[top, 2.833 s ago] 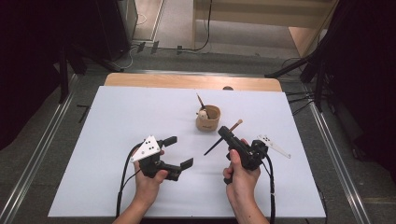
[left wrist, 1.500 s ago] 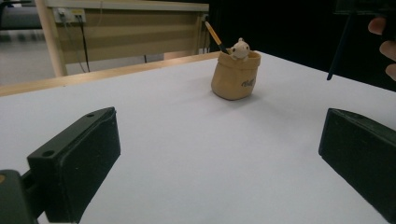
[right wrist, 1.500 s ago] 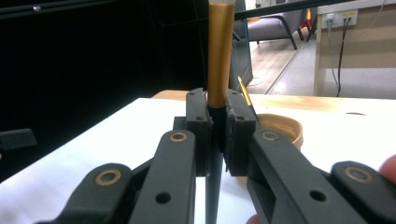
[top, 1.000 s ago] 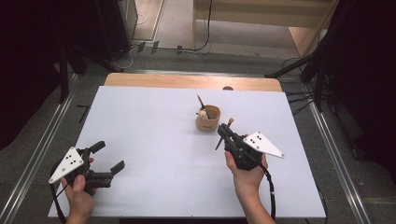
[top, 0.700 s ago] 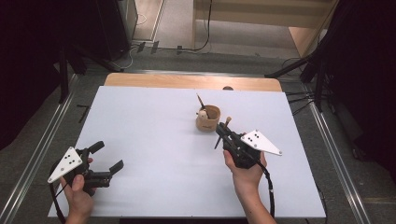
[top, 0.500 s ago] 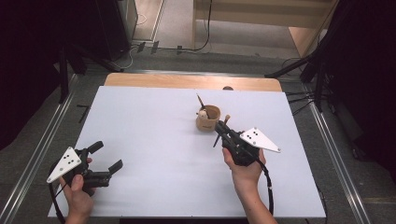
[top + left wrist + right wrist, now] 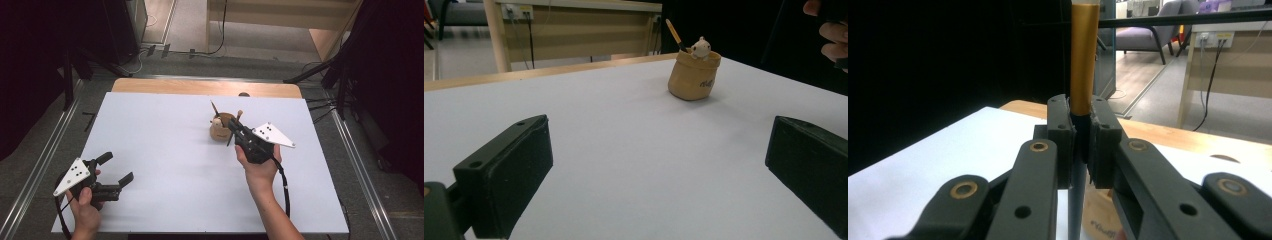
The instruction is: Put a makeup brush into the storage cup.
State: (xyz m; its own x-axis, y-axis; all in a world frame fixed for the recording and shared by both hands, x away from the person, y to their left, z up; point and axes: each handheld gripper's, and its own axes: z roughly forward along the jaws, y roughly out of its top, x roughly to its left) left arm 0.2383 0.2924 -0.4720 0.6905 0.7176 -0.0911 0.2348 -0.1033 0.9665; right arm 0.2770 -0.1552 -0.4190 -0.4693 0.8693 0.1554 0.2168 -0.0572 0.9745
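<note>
Brush (image 7: 1084,60) stands near upright, clamped in the right hand-held gripper (image 7: 1082,150) above the holder (image 7: 221,129); left hand-held gripper (image 7: 659,165) gapes.

right hand-held gripper (image 7: 234,126) carried brush (image 7: 235,127) closer to cup (image 7: 220,131)

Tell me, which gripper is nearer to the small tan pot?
Right. The right gripper is beside the pot, shut on a brush held upright just above it. The left gripper is open, far away at the table's near left corner.
</note>
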